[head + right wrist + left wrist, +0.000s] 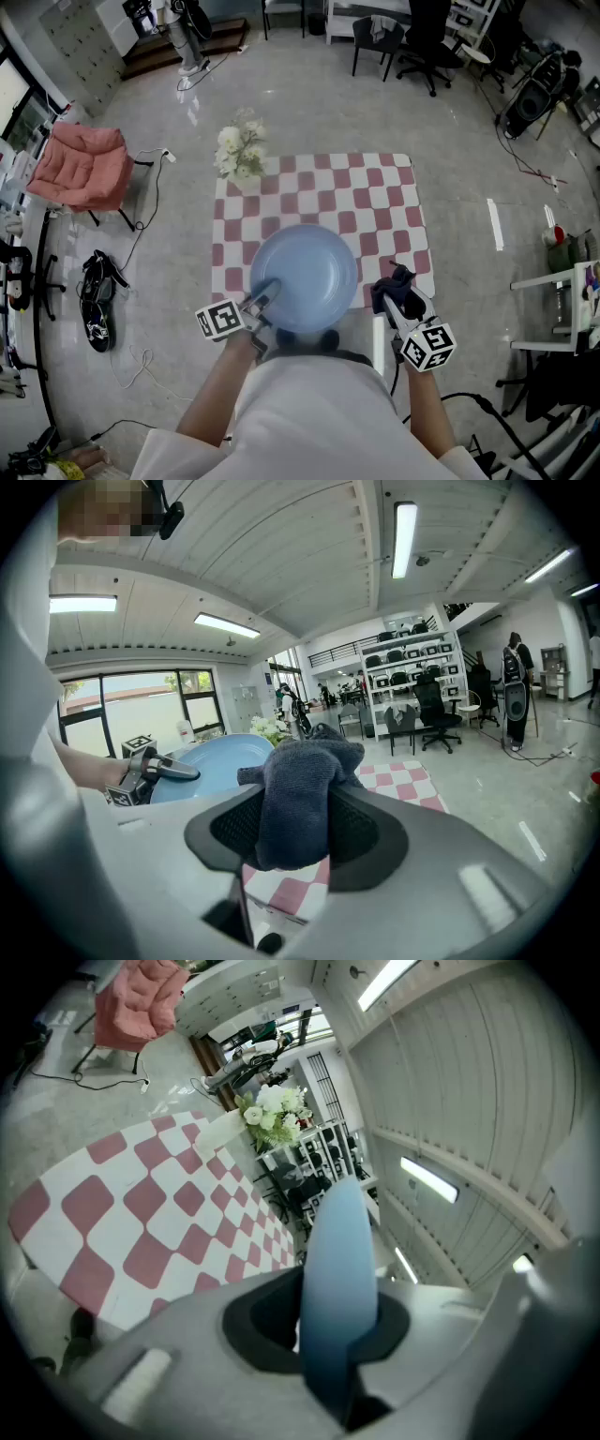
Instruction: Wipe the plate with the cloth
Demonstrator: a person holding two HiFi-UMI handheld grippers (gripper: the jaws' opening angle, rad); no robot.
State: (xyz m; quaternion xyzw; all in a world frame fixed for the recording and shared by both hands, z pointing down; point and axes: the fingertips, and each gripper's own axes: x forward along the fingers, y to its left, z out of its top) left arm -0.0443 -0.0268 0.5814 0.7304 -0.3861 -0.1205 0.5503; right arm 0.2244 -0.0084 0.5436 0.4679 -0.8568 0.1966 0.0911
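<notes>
Right, status. We have the left tool (pixel 268 294) pinched on the near-left rim of the blue plate (pixel 306 270); its own view shows the rim edge-on between the jaws. The plate sits over the near edge of the table (pixel 380 202), face up, and looks to be held off the checkered top rather than resting on it. The right tool (pixel 397 292) is clamped on the dark cloth (pixel 391 287), a bunched wad sticking out past the tips.

Key relation: the cloth is just beside the plate's right rim, not touching. The plate lies to the left of the right tool, with the open face toward it. We judge the next move is a short sweep left and down onto the face. Wiping hasn't started.

Nothing stands between cloth and plate. The flowers (pixel 240 150) are at the far left corner, well apart. Only concern: the one-sided rim grip may let the plate tip under wipe pressure.
</notes>
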